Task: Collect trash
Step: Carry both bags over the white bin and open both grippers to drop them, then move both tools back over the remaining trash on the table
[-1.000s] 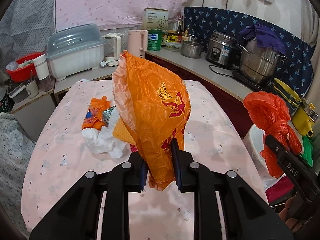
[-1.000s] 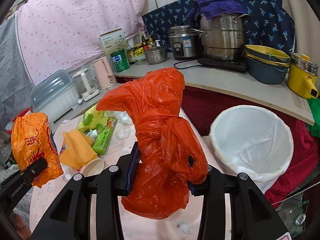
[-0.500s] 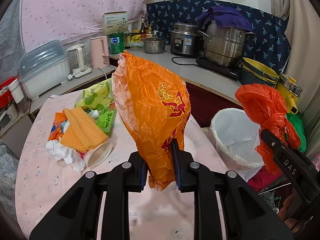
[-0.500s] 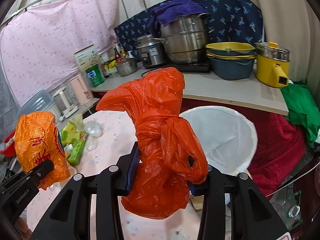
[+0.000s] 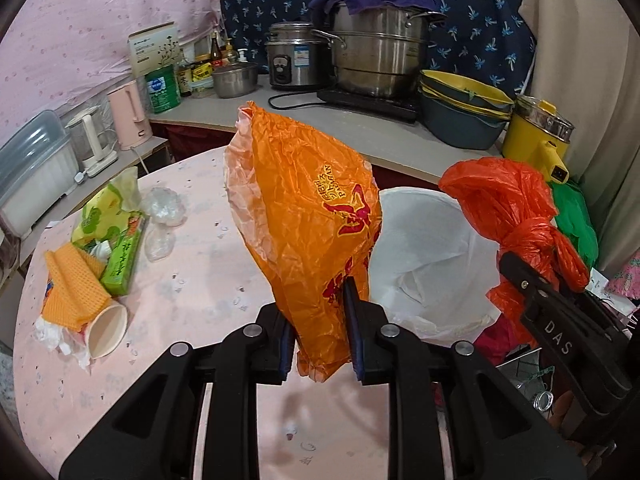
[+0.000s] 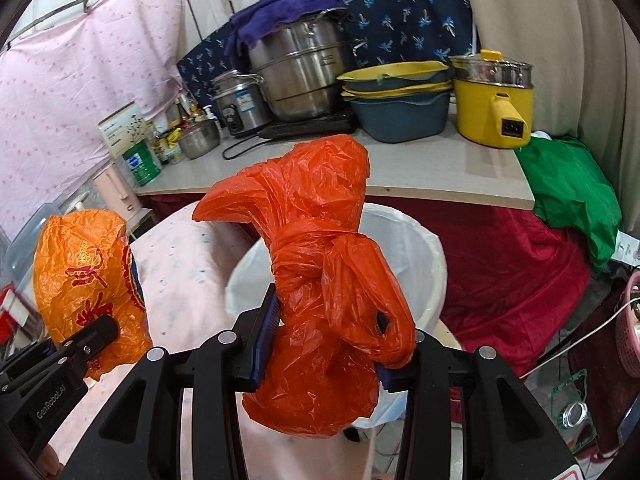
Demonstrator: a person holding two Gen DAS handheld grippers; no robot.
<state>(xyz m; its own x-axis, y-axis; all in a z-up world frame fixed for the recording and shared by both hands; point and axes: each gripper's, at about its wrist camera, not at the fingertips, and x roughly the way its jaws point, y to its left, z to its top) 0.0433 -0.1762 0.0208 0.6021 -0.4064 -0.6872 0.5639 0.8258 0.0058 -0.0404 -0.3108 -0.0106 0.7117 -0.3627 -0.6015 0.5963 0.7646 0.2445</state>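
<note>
Now orange bag pinched between left fingers.

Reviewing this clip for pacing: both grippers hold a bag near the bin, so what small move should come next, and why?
Probably carry the right gripper a little further over the white-lined bin and let go. It is shut on the knotted red bag, which already hangs in front of the bin's open mouth, while the left gripper holds its orange bag above the table.
</note>
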